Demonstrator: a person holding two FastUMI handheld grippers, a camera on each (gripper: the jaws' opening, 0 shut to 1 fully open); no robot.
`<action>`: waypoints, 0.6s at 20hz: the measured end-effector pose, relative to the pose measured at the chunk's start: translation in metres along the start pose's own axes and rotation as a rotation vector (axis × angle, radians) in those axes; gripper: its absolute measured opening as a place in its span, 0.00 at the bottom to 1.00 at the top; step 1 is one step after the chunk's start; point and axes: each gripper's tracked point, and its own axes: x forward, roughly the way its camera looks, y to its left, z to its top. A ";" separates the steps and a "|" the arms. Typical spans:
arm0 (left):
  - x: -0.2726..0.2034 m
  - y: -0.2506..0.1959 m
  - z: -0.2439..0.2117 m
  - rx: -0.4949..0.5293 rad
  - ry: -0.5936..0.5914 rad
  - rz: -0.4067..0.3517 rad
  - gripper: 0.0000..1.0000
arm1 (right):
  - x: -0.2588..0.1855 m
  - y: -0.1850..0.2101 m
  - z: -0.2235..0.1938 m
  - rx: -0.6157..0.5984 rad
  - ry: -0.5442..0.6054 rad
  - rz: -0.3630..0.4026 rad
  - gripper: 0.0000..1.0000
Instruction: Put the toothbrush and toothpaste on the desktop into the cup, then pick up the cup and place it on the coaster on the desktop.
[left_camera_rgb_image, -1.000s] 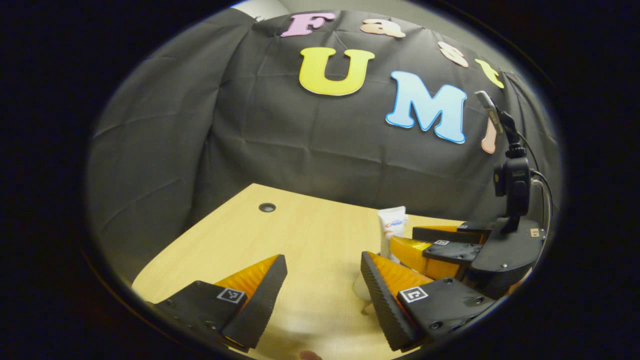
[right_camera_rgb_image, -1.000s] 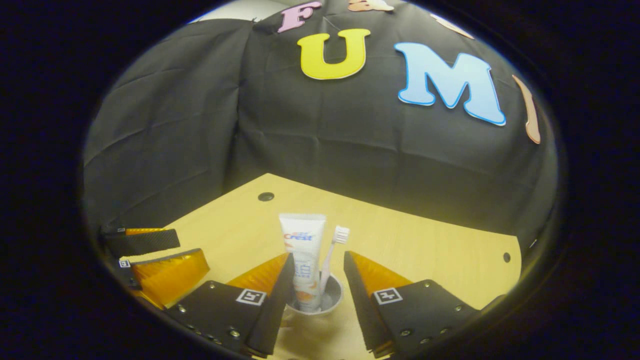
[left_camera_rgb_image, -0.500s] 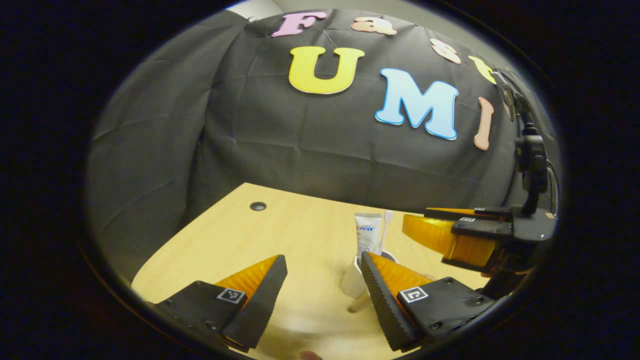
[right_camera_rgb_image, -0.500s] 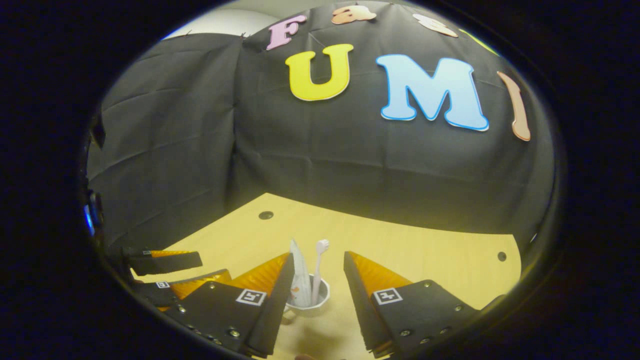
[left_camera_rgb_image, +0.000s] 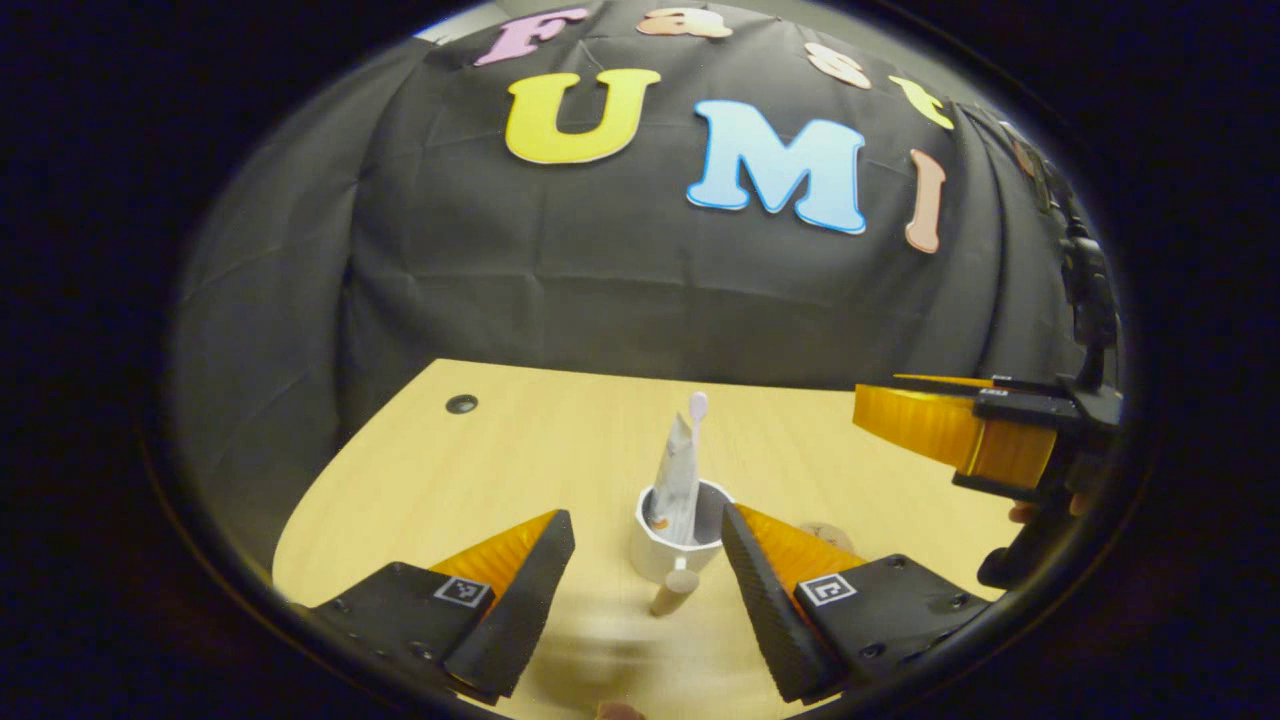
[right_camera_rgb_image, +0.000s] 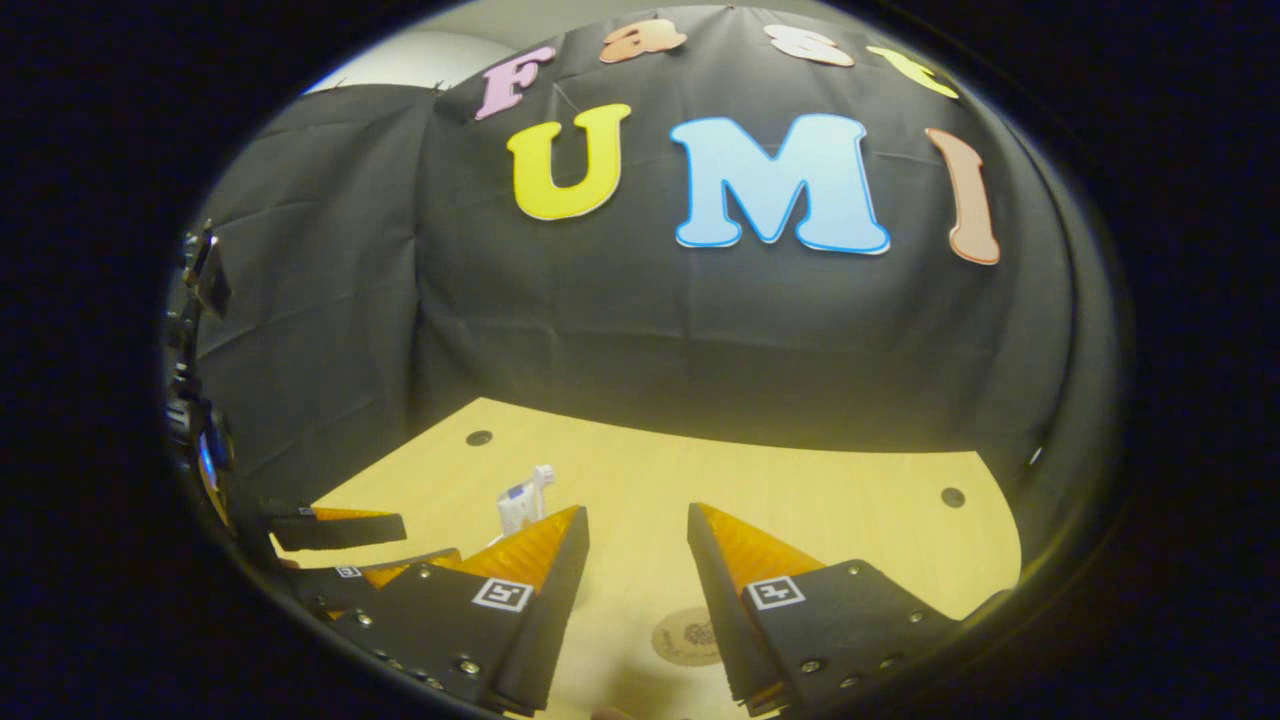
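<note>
The left claw (left_camera_rgb_image: 647, 555) was wide apart, and the white cup (left_camera_rgb_image: 676, 545) stood on the wooden surface (left_camera_rgb_image: 540, 450) just ahead, between its fingers, with the toothpaste (left_camera_rgb_image: 678, 480) and toothbrush (left_camera_rgb_image: 697, 408) inside. The right claw (right_camera_rgb_image: 637, 555) was apart too, holding nothing. The round coaster (right_camera_rgb_image: 685, 637) lay flat just ahead of it, apart from the cup.

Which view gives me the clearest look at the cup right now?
The left gripper view: the cup stands whole on the desk between that gripper's open fingers, with the toothpaste and toothbrush upright inside. In the right gripper view its own finger hides the cup; just the toothpaste and toothbrush tops poke above it.
</note>
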 end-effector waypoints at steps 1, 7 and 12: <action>0.004 -0.006 -0.003 0.012 0.021 -0.008 0.96 | -0.003 -0.006 -0.001 0.007 0.004 -0.008 0.63; 0.031 -0.018 -0.025 0.062 0.168 -0.040 0.94 | -0.017 -0.039 -0.016 0.060 0.051 -0.057 0.63; 0.051 -0.023 -0.045 0.081 0.300 -0.058 0.92 | -0.023 -0.055 -0.032 0.120 0.097 -0.081 0.63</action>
